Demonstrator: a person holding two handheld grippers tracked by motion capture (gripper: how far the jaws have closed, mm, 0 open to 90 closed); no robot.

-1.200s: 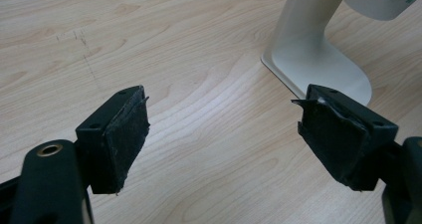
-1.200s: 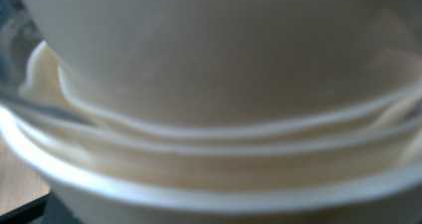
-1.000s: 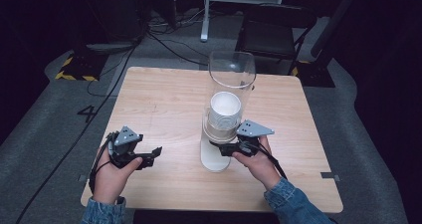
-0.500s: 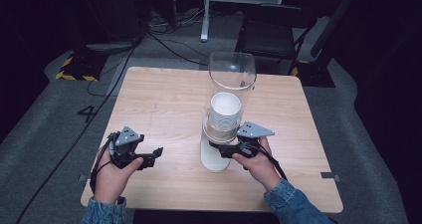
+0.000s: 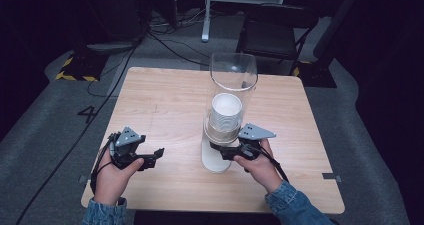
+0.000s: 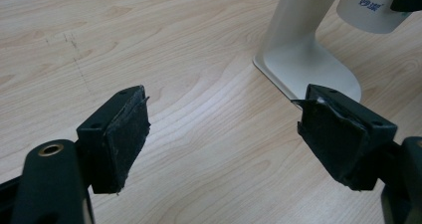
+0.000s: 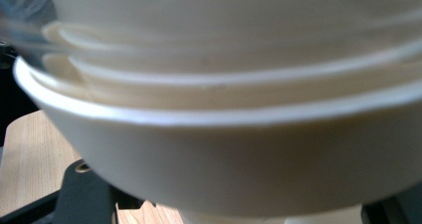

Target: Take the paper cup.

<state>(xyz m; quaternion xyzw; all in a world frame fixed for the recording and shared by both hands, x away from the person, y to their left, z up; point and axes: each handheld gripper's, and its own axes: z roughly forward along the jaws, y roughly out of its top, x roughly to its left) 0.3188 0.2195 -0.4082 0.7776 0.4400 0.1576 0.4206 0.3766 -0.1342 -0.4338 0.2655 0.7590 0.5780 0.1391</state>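
Dark room all around, with grey carpet, black cables on the floor and a black chair (image 5: 277, 27) behind the light wooden table (image 5: 165, 100). I see the table from above, and two hands in blue denim sleeves come in from the bottom edge.

Near the middle of the table stands a tall clear plastic tube (image 5: 233, 85) on a white stand with a flat white foot (image 6: 308, 67). Inside the tube sits a stack of white paper cups (image 5: 225, 114), one inside the other. The bottom cup (image 6: 370, 10) sticks out under the tube and has small blue writing on it.

My right gripper (image 5: 225, 151) is at the bottom of the tube, just above the white foot. In the right gripper view the white cup rims (image 7: 209, 114) are very close and blurry, and the black jaws sit low at both sides of the bottom cup. The jaws have just been closing, with the cup between them. I cannot tell if the pads are pressing on the cup yet, because the cup hides them.

My left gripper (image 5: 156, 155) is well apart from the tube, on the left side of the table, and points toward the stand. In the left gripper view its two black pads (image 6: 122, 139) stand wide apart with bare wood between them. It holds nothing
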